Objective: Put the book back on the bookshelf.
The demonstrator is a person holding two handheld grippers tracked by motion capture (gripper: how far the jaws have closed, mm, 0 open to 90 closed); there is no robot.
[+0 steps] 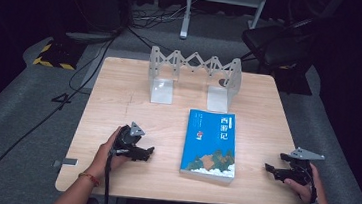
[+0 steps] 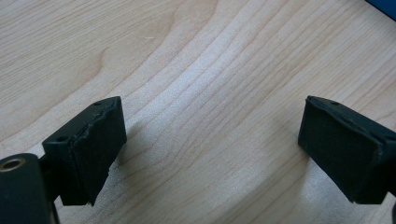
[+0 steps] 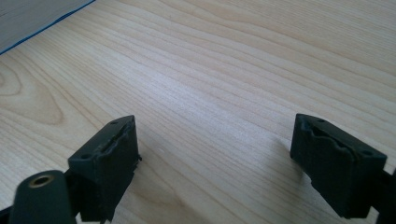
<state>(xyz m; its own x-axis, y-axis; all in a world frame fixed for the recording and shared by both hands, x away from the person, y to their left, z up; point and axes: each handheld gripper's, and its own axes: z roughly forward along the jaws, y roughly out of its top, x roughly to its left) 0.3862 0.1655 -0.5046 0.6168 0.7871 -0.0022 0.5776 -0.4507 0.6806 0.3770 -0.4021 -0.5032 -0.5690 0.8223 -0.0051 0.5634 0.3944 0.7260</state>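
Note:
A blue book [image 1: 210, 144] with a white title lies flat on the wooden table [image 1: 119, 101], right of centre. Behind it stands a clear expandable book rack [image 1: 194, 78] with nothing in it. My left gripper [image 1: 150, 153] rests on the table left of the book, jaws wide apart and pointing toward it. In the left gripper view the left gripper [image 2: 212, 140] holds nothing, and a blue corner of the book [image 2: 385, 7] shows at the top right. My right gripper [image 1: 269, 169] sits to the right of the book. The right gripper [image 3: 217, 154] is open over bare wood, with the book's edge [image 3: 32, 16] at the top left.
A black chair [image 1: 275, 43] stands beyond the table's far right corner. Cables [image 1: 93, 58] run over the grey floor at the left, past a yellow-and-black striped base [image 1: 52, 57]. The table's front edge runs just below both hands.

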